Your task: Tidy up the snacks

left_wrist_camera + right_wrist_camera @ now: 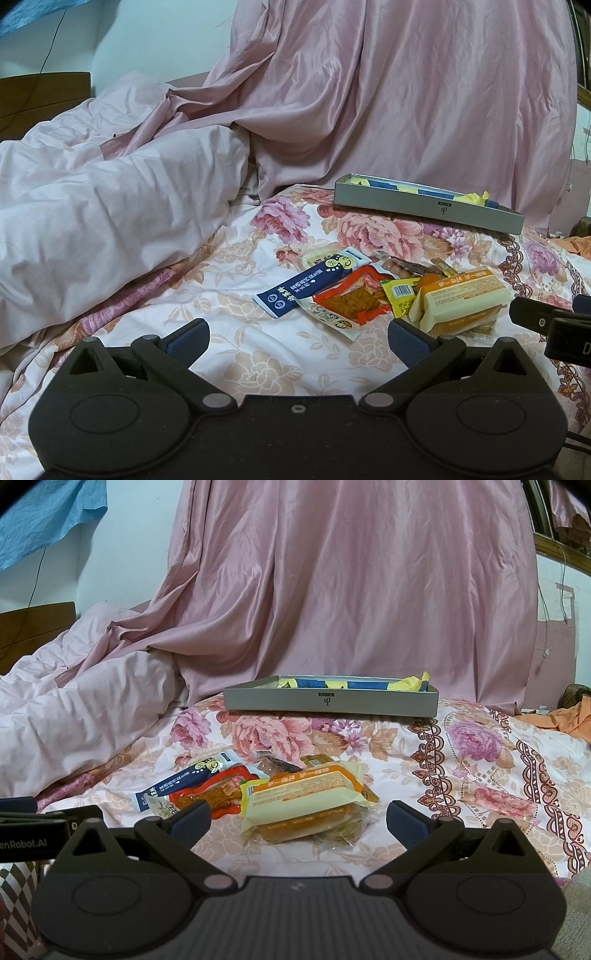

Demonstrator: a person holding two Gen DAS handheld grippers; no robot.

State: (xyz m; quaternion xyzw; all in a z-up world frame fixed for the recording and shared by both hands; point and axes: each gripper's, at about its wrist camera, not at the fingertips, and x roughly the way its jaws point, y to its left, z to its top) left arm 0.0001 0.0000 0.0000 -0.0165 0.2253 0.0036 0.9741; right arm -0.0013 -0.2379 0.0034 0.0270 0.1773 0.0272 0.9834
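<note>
Snack pile [266, 794] lies on the bed [461, 775], unsorted. Its nearest item, the cream-and-orange pack [306, 797], sits straight ahead of the right hand-held gripper [297, 825], between the spread jaws, long axis crosswise to them. Right hand-held gripper: open, empty. Left hand-held gripper [299, 341]: open, empty; the pile lies ahead and to its right, so the right hand is judged nearer. Grey box [332, 703] stands beyond the pile, well apart.
</note>
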